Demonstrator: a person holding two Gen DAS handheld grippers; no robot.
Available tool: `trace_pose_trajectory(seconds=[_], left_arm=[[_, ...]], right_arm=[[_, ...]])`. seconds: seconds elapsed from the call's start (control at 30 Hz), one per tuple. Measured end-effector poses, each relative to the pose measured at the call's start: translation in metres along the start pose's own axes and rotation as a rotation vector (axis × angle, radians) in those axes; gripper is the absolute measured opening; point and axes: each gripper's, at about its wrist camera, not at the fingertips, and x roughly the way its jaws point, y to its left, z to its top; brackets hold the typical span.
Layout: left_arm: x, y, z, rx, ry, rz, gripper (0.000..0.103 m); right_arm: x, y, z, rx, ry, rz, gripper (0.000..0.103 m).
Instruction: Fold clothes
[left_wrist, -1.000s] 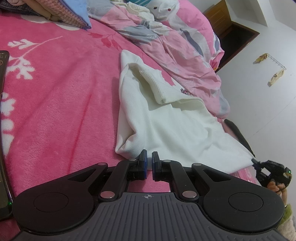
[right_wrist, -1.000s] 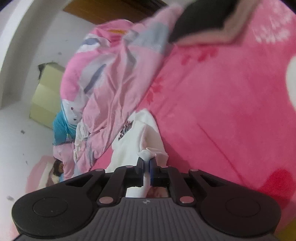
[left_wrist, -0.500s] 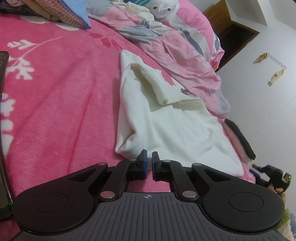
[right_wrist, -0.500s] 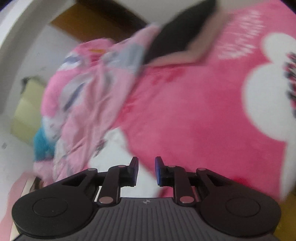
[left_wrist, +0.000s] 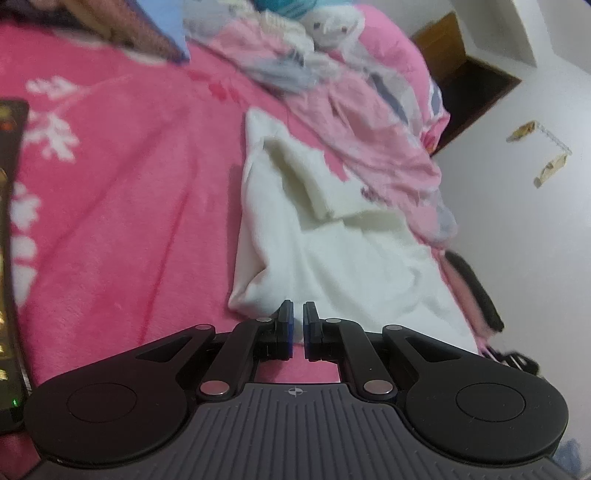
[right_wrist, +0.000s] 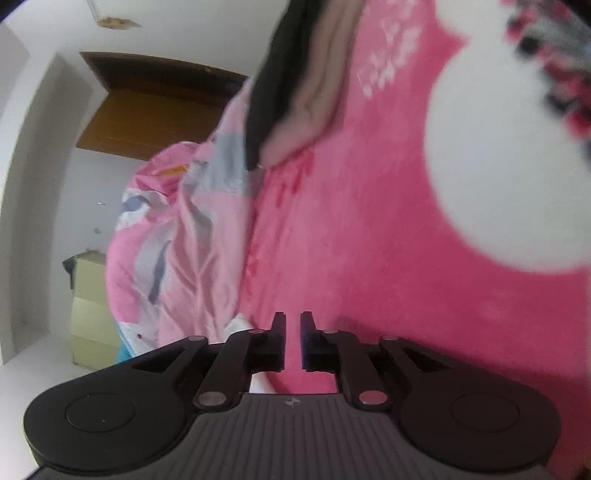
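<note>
Your right gripper (right_wrist: 292, 341) had let go. A second earlier its fingers were pinched on a corner of the cream-white knit garment (left_wrist: 332, 251); half a second earlier they had sprung apart, and at this moment they stood slightly parted with nothing between them, only the pink plush bed blanket (right_wrist: 369, 240) showing through the gap. Only a sliver of white cloth showed beside its left finger. You had also swung that gripper away: its view ran up the blanket toward the dark folded item (right_wrist: 273, 92) and the big white patch in the pattern.

That release meant the fold you carried over had been laid down. The garment lay on the bed as a long narrow shape, one sleeve doubled back on top, beside the rumpled pink patterned quilt (left_wrist: 369, 122). Its right edge looked flatter than a second before, when a corner was drawn out taut toward the bed's edge.

Your left gripper (left_wrist: 298, 325) hovered at the garment's near edge, much as before, fingers nearly together and gripping nothing that I could see. Its view was blurred, so you had started to shift it.
</note>
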Motion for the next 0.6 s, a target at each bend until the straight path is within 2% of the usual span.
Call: trace_pose_trajectory(seconds=[0.2,0.3,0.37,0.43,0.53,0.6], left_arm=[[-0.036,-0.015,0.0,0.018,-0.207,0.027,0.006],[-0.035,-0.03,-0.008,0.029,-0.127,-0.028,0.012],[-0.028,-0.038,-0.016,0.014,-0.046,-0.073,0.018],[-0.017,-0.038,-0.028,-0.035,0.015,-0.085,0.02],[-0.001,-0.029,-0.044,-0.115,0.04,-0.05,0.02],[0.009,-0.019,-0.049,-0.177,0.023,-0.036,0.02]], right_arm=[[-0.043,0.015,-0.028,0.017,0.077,0.103,0.018],[-0.045,0.024,-0.058,0.008,0.174,0.126,0.022],[-0.044,0.029,-0.078,-0.025,0.25,0.101,0.03],[-0.035,0.034,-0.096,-0.068,0.31,0.061,0.034],[-0.019,0.038,-0.119,-0.135,0.362,-0.019,0.038],[-0.013,0.037,-0.126,-0.16,0.35,-0.061,0.038]])
